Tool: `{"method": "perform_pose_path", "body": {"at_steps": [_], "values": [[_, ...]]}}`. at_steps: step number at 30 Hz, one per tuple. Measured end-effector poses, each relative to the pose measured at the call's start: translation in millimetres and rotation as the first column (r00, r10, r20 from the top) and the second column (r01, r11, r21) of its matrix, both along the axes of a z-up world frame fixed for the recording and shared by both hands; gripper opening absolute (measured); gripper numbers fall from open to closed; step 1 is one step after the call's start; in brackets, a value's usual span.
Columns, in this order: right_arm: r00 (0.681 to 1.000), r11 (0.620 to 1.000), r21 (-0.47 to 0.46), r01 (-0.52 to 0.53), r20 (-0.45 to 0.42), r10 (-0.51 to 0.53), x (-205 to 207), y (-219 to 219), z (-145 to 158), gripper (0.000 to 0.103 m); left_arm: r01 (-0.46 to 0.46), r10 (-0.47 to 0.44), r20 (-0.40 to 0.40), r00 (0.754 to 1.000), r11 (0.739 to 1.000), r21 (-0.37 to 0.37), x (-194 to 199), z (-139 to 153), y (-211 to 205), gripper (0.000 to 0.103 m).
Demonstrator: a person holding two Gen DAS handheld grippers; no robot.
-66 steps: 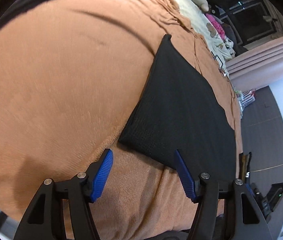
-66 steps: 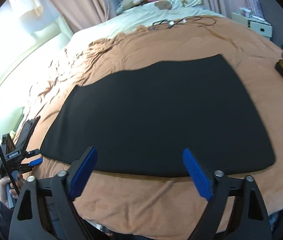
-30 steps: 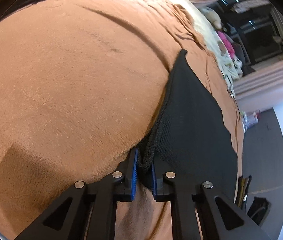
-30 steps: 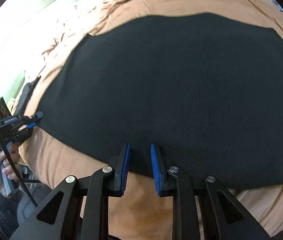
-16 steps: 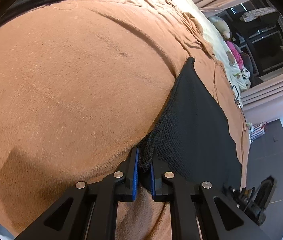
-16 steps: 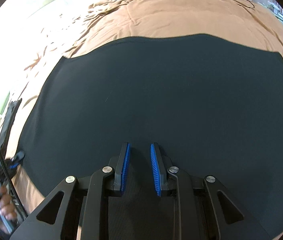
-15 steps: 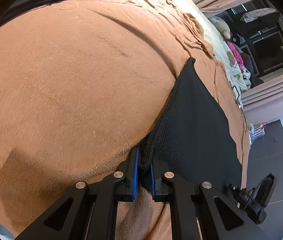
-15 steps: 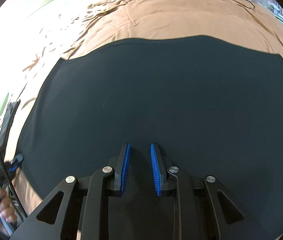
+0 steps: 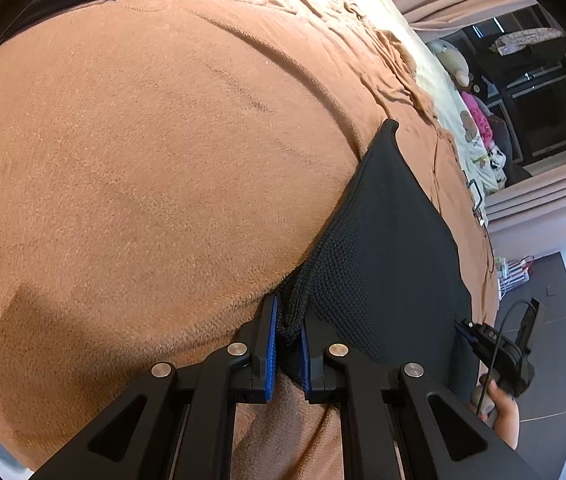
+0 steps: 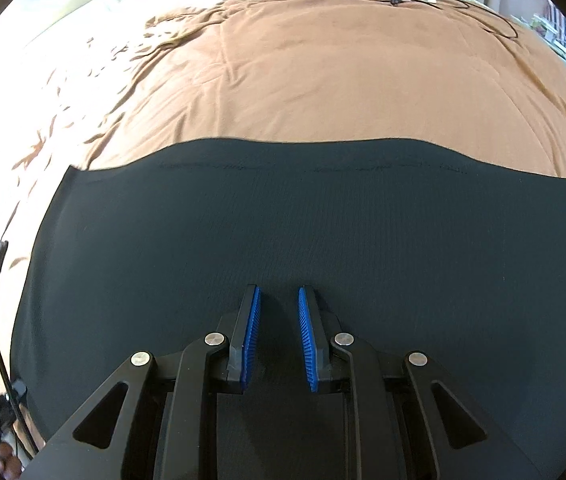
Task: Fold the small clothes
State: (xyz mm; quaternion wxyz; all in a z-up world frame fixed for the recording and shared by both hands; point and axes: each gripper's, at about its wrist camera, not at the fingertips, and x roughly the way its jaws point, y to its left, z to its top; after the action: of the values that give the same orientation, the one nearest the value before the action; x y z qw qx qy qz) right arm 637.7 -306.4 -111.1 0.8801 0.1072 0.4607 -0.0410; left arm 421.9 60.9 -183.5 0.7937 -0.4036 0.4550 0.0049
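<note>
Meanwhile the left gripper [image 9: 286, 344] pinches the black cloth's [image 10: 323, 232] bunched corner; the right gripper [image 10: 279, 336], jaws narrow and closing on nothing, hovers above it, probably seeking the near edge to start the fold.

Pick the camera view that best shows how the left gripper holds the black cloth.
The left wrist view: the left gripper is shut on a bunched corner of the black cloth, pinched between its blue pads. The right wrist view shows the cloth spread flat, but that corner's grip is not visible there.
</note>
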Motion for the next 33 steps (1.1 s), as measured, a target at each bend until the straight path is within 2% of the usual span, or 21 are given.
{"method": "perform_pose_path", "body": {"at_steps": [4,11,17,22,24,28,33], "values": [[1.0,1.0,0.016,-0.019,-0.003,0.019,30.2,-9.0,-0.5,0.015,0.003,-0.003,0.0,1.0,1.0,-0.015,0.1,-0.6,1.7,0.01],[0.997,0.997,-0.026,-0.071,-0.004,0.071,66.8,-9.4,10.5,0.015,0.01,-0.01,0.013,1.0,0.998,-0.063,-0.2,-3.9,7.4,0.01],[0.991,0.991,-0.016,-0.131,-0.016,0.131,29.0,13.9,13.7,0.015,0.021,-0.019,0.018,1.0,0.994,-0.112,-0.2,0.4,11.8,0.009],[0.99,0.991,-0.026,-0.135,-0.05,0.133,-7.5,25.2,7.8,0.015,0.04,-0.033,0.051,0.998,0.989,-0.142,0.1,12.8,11.8,0.008],[0.992,0.993,-0.003,-0.121,-0.046,0.12,-21.9,25.2,5.5,0.015,0.055,-0.043,0.076,0.996,0.984,-0.169,0.7,19.8,11.0,0.008],[0.995,0.995,0.044,-0.091,-0.037,0.093,-62.5,24.4,0.7,0.015,0.097,-0.067,0.138,0.988,0.971,-0.217,5.4,39.4,6.1,0.007],[0.997,0.992,0.099,-0.074,-0.018,0.077,-112.1,28.4,-6.1,0.015,0.159,-0.115,0.208,0.971,0.964,-0.211,15.1,76.1,-9.4,0.007]]}}
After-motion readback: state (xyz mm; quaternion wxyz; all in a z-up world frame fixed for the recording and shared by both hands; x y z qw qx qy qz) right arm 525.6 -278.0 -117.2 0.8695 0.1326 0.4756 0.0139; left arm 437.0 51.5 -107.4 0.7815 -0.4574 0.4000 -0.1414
